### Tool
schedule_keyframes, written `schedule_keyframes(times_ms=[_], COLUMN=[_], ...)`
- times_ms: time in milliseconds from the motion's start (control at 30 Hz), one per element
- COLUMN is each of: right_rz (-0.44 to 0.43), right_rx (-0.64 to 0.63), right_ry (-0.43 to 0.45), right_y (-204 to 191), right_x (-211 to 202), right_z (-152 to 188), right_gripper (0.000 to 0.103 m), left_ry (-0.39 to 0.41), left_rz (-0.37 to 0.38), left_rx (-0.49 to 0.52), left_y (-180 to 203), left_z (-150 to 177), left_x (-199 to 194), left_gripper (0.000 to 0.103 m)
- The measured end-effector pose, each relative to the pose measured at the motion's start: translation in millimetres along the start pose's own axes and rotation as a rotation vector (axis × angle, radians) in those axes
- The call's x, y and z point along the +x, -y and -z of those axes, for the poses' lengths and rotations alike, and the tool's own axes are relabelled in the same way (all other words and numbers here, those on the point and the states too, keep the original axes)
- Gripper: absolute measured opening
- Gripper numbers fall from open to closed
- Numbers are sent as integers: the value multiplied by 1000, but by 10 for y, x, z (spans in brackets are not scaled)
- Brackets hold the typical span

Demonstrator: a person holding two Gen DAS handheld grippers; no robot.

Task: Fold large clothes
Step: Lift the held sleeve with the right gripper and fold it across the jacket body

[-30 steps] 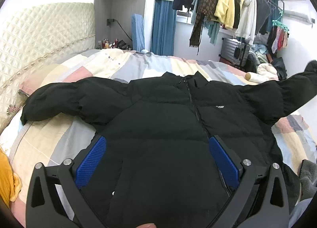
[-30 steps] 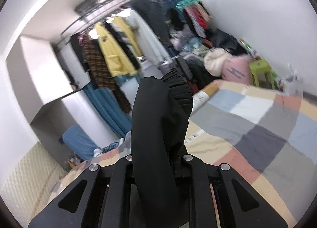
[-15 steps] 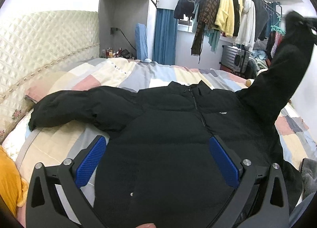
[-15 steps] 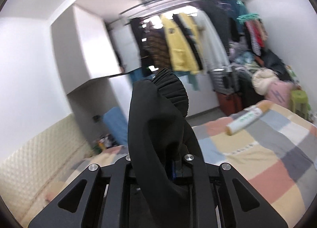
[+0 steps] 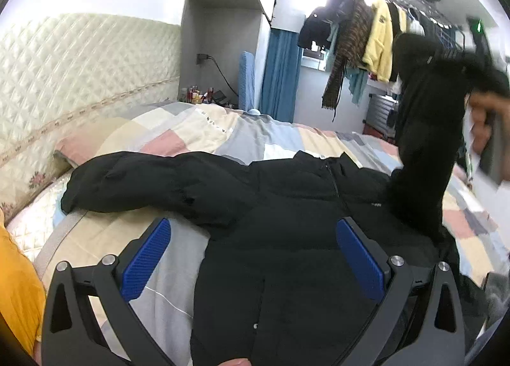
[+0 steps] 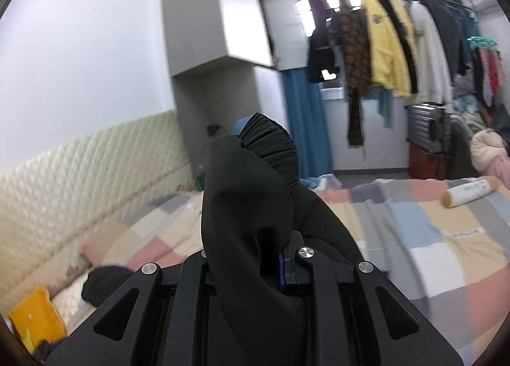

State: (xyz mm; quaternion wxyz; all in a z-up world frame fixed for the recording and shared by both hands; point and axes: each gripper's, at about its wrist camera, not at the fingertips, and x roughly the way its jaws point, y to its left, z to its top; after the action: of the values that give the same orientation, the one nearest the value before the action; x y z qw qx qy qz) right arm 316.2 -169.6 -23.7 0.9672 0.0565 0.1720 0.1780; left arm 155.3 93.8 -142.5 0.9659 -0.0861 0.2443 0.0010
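A black puffer jacket (image 5: pixel 287 238) lies front up on the patchwork bed (image 5: pixel 204 130), its left sleeve (image 5: pixel 143 184) stretched toward the headboard. My left gripper (image 5: pixel 251 254) is open and empty, just above the jacket's lower body. My right gripper (image 6: pixel 251 257) is shut on the cuff of the right sleeve (image 6: pixel 255 181). In the left wrist view that sleeve (image 5: pixel 424 143) is lifted high above the jacket's right shoulder, with the right gripper (image 5: pixel 487 57) blurred at its top.
A quilted cream headboard (image 5: pixel 79 79) runs along the left. A clothes rail (image 6: pixel 398 41) with several hanging garments stands beyond the bed, with a suitcase (image 6: pixel 427 124) under it. A yellow item (image 5: pixel 16 296) lies at the left. A bottle-like roll (image 6: pixel 471 190) lies on the bed.
My right gripper has lifted the right sleeve up off the bed and swung it in over the jacket. The left gripper stayed open and drew back slightly toward the hem.
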Motion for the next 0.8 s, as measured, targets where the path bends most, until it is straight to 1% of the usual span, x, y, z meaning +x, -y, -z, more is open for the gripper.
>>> schedule_keyframes(times_ms=[67,200,367,467,533,633,700,800], right_rz=[-15,-54,-102,-109,-96,-91,-89,-79], right_rx=[-28,-108,-165,-188,-226,-265,-282,-303], right_ry=[-13,-69,-181,-248,-292,-356,-390,-425], right_y=[-179,-501,-858,-946,-1025,-1075,-1087,-1122], right_x=[161,533,1002,1250,1387,1566,1640,1717], right_z=[173,609,1227,1533,1804,2096,2226,2326], right_gripper=[17,18,18,18,18,19,19,19], left_ry=[3,-3,-33,-48,-57,-90,-105,-115], left_rz=[-1,-15,7,15,1,11,18,20], left_rx=[-22,-40,-95,-111,-116,-136,-145,-137], left_y=[-86,-192,-315,-357,-380,-413,-425,-396], left_z=[-3,11,41,70,85,111,134,167], left_x=[10,65,180,261,327,452,502,562], left_gripper=[103,103,103,103,103,103,103,103])
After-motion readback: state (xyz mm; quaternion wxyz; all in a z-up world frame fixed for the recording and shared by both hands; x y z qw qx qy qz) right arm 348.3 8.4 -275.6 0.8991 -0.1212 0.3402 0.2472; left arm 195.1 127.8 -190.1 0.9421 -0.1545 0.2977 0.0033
